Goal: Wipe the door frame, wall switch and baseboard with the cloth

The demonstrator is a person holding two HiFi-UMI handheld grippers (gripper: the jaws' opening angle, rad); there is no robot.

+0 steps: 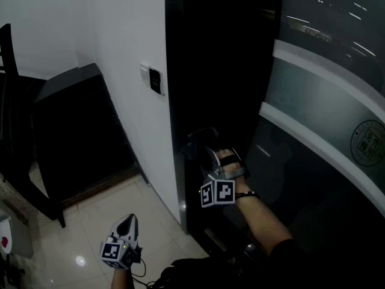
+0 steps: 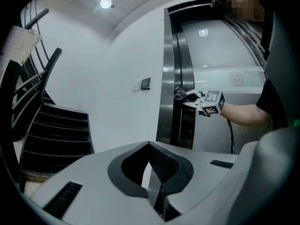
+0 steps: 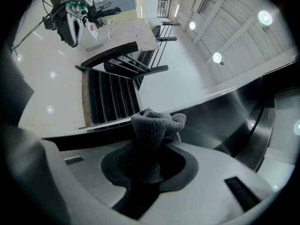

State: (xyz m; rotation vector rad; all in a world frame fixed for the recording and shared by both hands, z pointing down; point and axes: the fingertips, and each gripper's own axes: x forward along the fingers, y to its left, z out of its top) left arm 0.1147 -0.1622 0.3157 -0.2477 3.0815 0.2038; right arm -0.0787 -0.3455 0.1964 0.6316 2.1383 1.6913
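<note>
White wall [image 1: 120, 35] on the left, above a glossy pale tiled floor [image 1: 102, 221]. A dark slatted cabinet [image 1: 78, 131] stands against the wall, with a dark chair [image 1: 15, 131] further left. On the right, a dark glass panel [image 1: 337, 131] has a frosted band. A round ceiling light [image 2: 106, 3] glows overhead.

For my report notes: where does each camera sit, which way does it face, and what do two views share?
Head view: on the person's head, facing steeply down at door frame and wall switch; shows left gripper, right gripper, right forearm.
Left gripper view: on the left gripper, facing the wall along shut, empty jaws; shows the right forearm.
Right gripper view: on the right gripper, facing the door frame; jaws shut on the cloth; left gripper beyond.
Shared: head and left gripper views both show the wall switch.
</note>
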